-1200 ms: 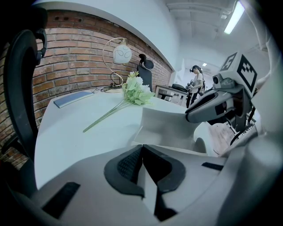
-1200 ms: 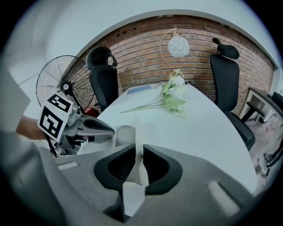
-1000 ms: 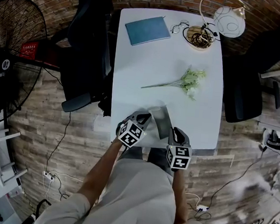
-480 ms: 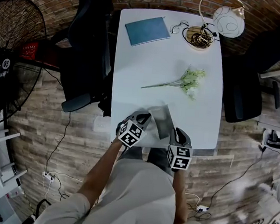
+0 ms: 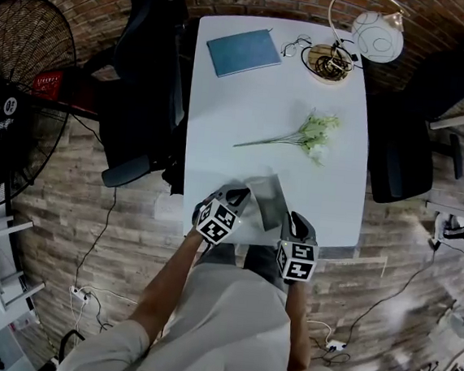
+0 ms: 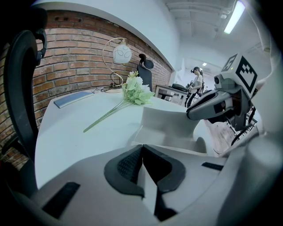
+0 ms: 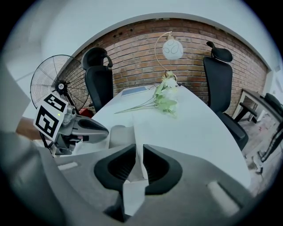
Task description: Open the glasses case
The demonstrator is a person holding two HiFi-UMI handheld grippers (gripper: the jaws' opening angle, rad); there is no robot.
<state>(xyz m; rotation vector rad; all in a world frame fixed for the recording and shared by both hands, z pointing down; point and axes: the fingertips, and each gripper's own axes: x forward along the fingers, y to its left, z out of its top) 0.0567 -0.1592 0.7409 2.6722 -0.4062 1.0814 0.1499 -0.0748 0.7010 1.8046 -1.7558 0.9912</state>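
Pinching glasses case [image 7: 120,134], right claw [image 7: 139,150], hidden overhead

**Your right gripper clamped on the case flap**

Your right gripper [image 7: 138,152] had its two dark pads pressed together on a thin pale flap of the glasses case [image 7: 118,136], which rose upright between them at the near edge of the white table [image 7: 199,132]. Your left gripper [image 7: 105,130], with its marker cube [image 7: 49,115], came in from the left, its tip at the case's grey body. Farther along the table lay a spray of pale green flowers [image 7: 166,99] and a blue notebook [image 7: 134,91], with a round lamp [image 7: 172,50] at the far end. Two black chairs [image 7: 98,75] [image 7: 219,84] flanked the table before a brick wall [image 7: 137,48], and a fan [image 7: 55,77] stood at the left.
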